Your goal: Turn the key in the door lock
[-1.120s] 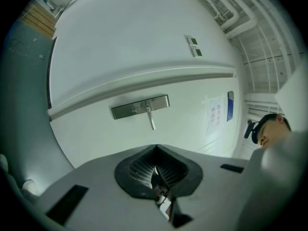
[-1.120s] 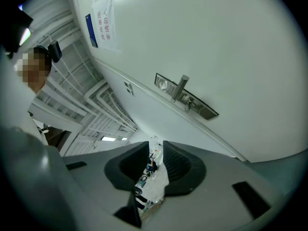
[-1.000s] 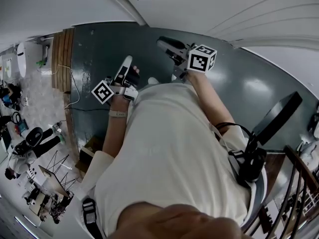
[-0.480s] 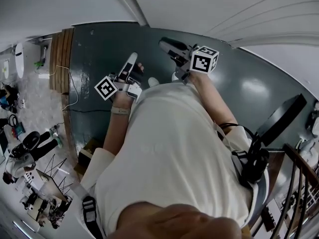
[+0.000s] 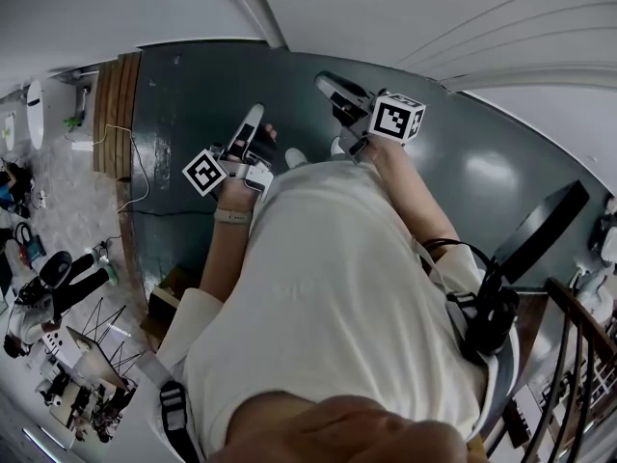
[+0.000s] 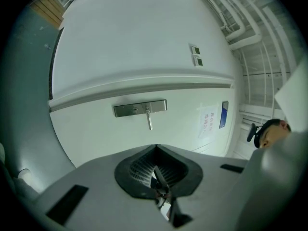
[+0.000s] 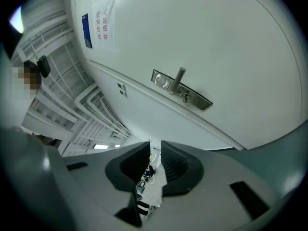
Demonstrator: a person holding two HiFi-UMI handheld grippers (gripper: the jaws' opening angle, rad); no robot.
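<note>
Both grippers have lifted slightly toward the door (image 6: pixel 96 134); lock plate (image 6: pixel 140 108) not yet reached.
On the left gripper (image 6: pixel 157 153) the fingers are pressed together; the right gripper (image 7: pixel 155 148) fingers have just been closing, a narrow slit left, nothing between. The plate lies well ahead of the left fingertips, slightly left; any key there is too small to see. I'd centre the right slit on the plate before advancing.

Workplace landing, white door (image 6: pixel 86 129) with posted notice (image 6: pixel 210 121), green floor (image 5: pixel 193 95), stair railing (image 5: pixel 583 321), equipment clutter (image 5: pixel 77 355)
</note>
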